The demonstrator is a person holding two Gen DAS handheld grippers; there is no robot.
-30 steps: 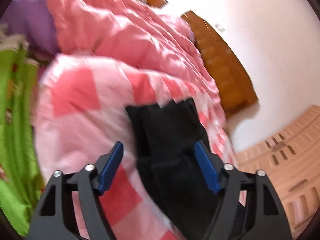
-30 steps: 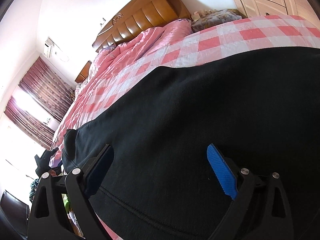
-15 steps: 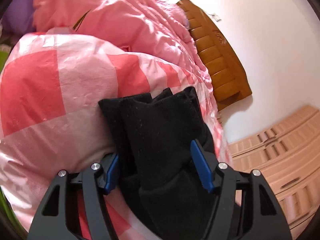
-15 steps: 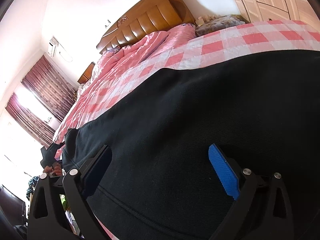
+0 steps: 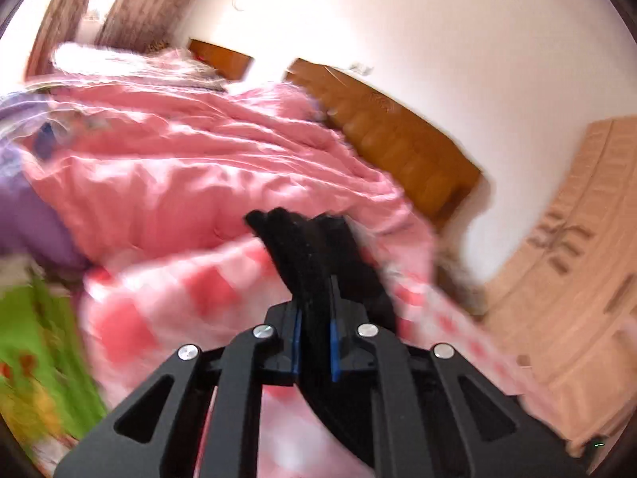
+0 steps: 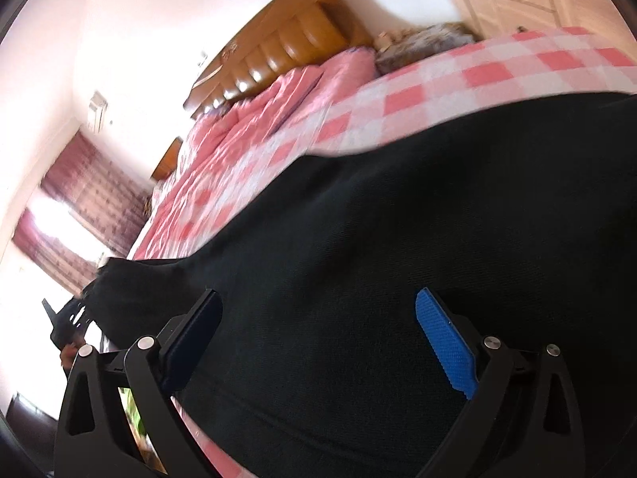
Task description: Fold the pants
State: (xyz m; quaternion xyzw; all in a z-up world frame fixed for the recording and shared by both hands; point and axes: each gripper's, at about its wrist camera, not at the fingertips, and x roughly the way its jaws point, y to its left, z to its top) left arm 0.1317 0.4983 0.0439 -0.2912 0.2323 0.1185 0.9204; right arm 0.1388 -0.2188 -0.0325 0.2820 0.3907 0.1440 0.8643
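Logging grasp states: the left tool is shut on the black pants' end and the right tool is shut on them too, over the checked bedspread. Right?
Not quite. The right tool is open, jaws wide apart over the black pants, as the right wrist view shows. The left tool is shut on them, over the checked bedspread.

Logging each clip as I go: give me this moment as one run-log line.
task: fold pants | left gripper: shut on pants | right gripper: open over pants | surface: checked bedsheet | fold: not finished
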